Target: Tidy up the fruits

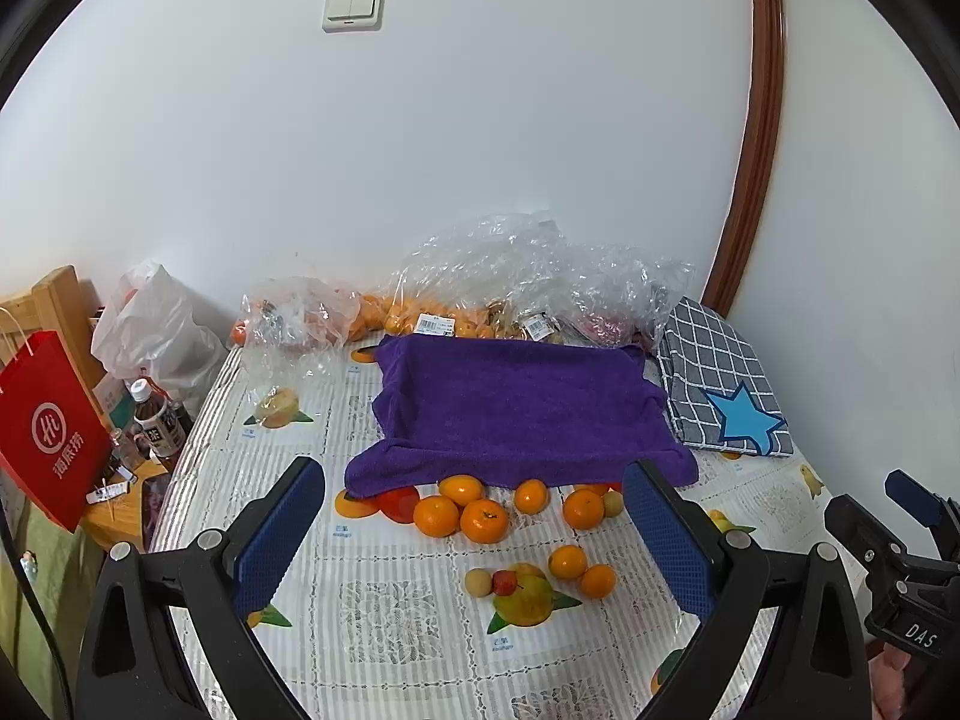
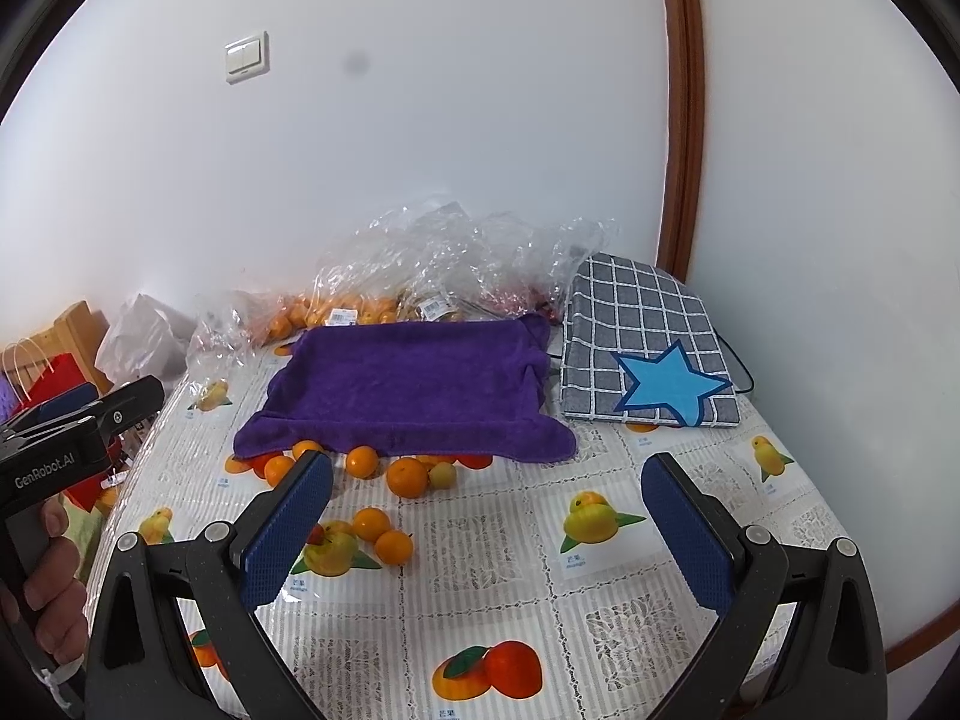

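Small round orange mandarins (image 1: 483,519) lie loose on the table near the front edge of a purple terry towel (image 1: 516,408), some half tucked under its hem, with a red fruit (image 1: 399,503) at the left end. Two more mandarins (image 1: 581,570) sit nearer, beside a pale yellow round fruit (image 1: 478,581) and a small red one (image 1: 504,582). Further mandarins fill crumpled clear plastic bags (image 1: 480,276) at the far wall.

The table wears a plastic cloth printed with fruit (image 2: 600,540); a grey checked cushion with a blue star (image 2: 645,348) lies far right. The wall is white, with a light switch (image 1: 353,6).

A red paper bag (image 1: 45,426) stands left. The left gripper (image 1: 474,528) reads "GenRobot.AI"; the right gripper (image 2: 486,516) reads "DAS". Both hover with jaws wide apart, holding nothing.
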The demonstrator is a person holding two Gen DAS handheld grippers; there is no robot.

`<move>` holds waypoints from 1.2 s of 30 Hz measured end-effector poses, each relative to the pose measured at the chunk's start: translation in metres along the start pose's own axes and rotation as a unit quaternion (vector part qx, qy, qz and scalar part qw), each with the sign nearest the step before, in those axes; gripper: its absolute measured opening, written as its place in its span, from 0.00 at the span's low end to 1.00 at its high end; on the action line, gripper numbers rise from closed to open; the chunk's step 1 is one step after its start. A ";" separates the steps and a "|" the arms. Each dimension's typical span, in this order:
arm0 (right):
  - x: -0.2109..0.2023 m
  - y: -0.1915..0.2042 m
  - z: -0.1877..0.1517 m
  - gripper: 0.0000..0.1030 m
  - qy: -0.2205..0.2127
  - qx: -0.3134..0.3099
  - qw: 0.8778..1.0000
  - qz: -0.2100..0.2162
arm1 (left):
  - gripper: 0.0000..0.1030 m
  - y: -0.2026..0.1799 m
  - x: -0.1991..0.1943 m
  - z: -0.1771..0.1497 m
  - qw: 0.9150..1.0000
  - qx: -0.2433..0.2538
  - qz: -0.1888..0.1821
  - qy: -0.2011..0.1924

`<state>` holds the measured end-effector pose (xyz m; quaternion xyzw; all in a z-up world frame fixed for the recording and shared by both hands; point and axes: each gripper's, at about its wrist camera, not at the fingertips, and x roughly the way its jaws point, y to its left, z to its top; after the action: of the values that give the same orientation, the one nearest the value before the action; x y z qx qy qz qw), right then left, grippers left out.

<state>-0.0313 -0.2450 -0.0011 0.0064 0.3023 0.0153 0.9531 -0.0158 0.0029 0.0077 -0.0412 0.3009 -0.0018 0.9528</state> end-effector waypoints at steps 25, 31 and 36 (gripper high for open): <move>0.033 0.002 -0.017 0.99 0.028 -0.003 1.000 -0.002 | 0.97 0.018 0.031 -0.002 1.000 -0.010 0.012 0.016; 0.075 0.004 -0.037 0.99 0.057 -0.015 0.998 0.017 | 0.91 0.033 0.059 -0.012 0.999 -0.010 0.024 0.033; 0.106 0.009 -0.054 0.99 0.079 -0.021 0.996 0.027 | 0.82 0.050 0.079 -0.024 0.998 -0.015 0.029 0.047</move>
<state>0.0240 -0.2320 -0.1057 -0.0068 0.3760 0.0478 0.9254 0.0338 0.0483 -0.0612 -0.0468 0.3460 0.0287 0.9366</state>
